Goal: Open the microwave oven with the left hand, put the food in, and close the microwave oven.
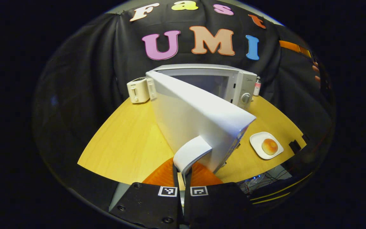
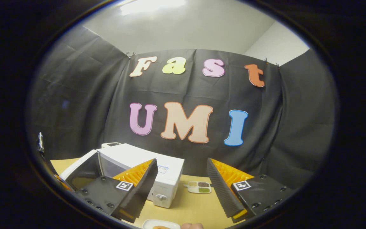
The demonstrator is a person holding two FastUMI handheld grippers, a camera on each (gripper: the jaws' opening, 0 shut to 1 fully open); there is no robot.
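Left gripper (image 1: 183, 171) low in the left gripper view, fingers drawn close together around the door handle (image 1: 191, 154), right gripper (image 2: 179, 187) in the right gripper view, fingers spread wide apart, nothing between them, held above the table (image 2: 189, 206)

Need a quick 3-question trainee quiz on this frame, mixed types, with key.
1. True or false: the microwave door is open.
2. What does the left gripper hold? A) door handle B) toaster C) plate
3. Fill in: the bun sits on the ____.

Key: 1 true; 2 A; 3 plate. The right gripper is open, holding nothing.
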